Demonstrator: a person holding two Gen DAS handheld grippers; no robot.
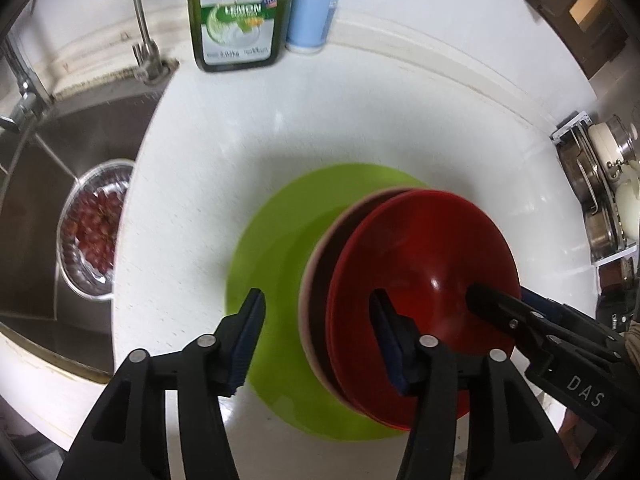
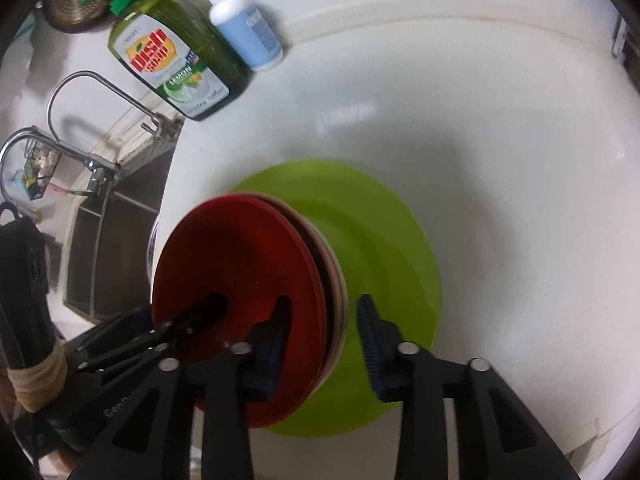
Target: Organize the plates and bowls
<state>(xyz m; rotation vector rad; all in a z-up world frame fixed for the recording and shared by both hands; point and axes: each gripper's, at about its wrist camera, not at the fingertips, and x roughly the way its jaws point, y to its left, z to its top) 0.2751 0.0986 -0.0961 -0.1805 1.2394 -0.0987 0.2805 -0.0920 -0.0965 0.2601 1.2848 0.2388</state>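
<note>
A green plate (image 1: pixel 272 248) lies on the white counter, and also shows in the right wrist view (image 2: pixel 380 232). A stack of red bowls (image 1: pixel 424 256) sits on it, seen again in the right wrist view (image 2: pixel 240 264). My left gripper (image 1: pixel 318 340) is open, its jaws astride the left rim of the stack, one finger inside the top bowl. My right gripper (image 2: pixel 322 344) is open, astride the stack's right rim, one finger inside the bowl. Each gripper's fingers show in the other's view. Neither is clamped.
A steel sink (image 1: pixel 60 200) with a faucet (image 1: pixel 144 40) and a colander of red fruit (image 1: pixel 94 224) lies left. A green dish-soap bottle (image 1: pixel 236 16) and a white-blue pump bottle (image 1: pixel 314 8) stand at the back wall. A rack of pots (image 1: pixel 604 192) stands at the right.
</note>
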